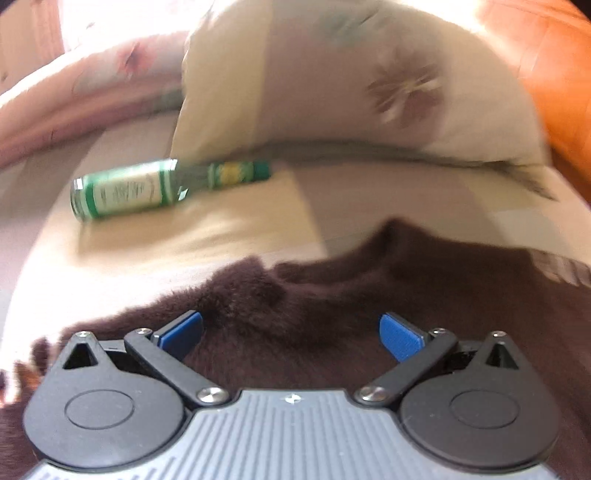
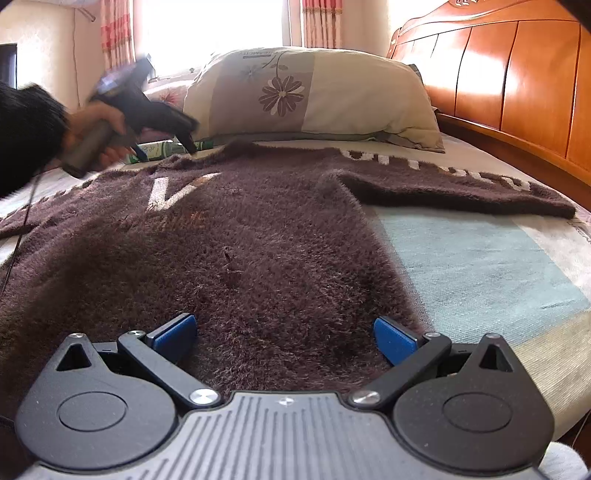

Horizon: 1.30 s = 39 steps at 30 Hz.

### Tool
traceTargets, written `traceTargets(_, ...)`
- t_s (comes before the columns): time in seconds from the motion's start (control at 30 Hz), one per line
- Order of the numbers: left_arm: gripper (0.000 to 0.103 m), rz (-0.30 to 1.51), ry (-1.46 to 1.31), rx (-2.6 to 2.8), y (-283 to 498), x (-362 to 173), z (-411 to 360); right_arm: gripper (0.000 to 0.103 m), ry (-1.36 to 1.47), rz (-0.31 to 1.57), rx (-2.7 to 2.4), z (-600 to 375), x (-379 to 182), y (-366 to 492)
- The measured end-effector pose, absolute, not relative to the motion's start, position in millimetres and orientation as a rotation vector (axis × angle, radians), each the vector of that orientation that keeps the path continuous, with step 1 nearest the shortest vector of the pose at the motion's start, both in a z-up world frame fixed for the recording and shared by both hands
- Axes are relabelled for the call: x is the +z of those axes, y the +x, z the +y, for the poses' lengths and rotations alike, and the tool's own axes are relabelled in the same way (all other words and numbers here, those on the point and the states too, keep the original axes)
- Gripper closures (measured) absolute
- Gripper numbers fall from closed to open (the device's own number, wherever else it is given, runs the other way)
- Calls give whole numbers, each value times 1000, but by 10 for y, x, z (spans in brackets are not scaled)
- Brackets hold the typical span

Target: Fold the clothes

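This is a bedroom in a home, no doubt about it. A made bed fills the view, its patchwork sheet in pale blue and beige blocks. Up at the far end sits a plump pillow with a flower print, and along the right runs a glossy orange-brown wooden headboard. Beyond the pillow, daylight pours through a window framed by red-patterned curtains. A fuzzy brown sweater lies spread on the bed.
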<state>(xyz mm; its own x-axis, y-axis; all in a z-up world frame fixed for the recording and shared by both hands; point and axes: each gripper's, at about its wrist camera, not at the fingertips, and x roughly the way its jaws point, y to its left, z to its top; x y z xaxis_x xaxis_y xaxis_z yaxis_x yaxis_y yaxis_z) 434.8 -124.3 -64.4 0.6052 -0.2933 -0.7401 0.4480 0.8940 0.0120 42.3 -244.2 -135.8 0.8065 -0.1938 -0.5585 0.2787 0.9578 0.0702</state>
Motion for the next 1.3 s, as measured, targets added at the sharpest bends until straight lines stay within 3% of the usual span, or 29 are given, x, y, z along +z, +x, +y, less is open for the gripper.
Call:
traceTargets(0.23,1,767,304,-580,3066,-166,-898,0,147,570,-260,-2429,-1367,412)
traceTargets(0.53,1,864,252,-630,1674,-754,-367,0,133,556,-266,-2405,-1385,381)
traceTargets(0.67,1,972,191,-598,1499,-1136,-190,0,129,552,-267,-2395,-1392,370)
traceTargets(1.3,1,944,266,-520,1474,-1122,-385,0,124,552,-275,-2380,-1383,362)
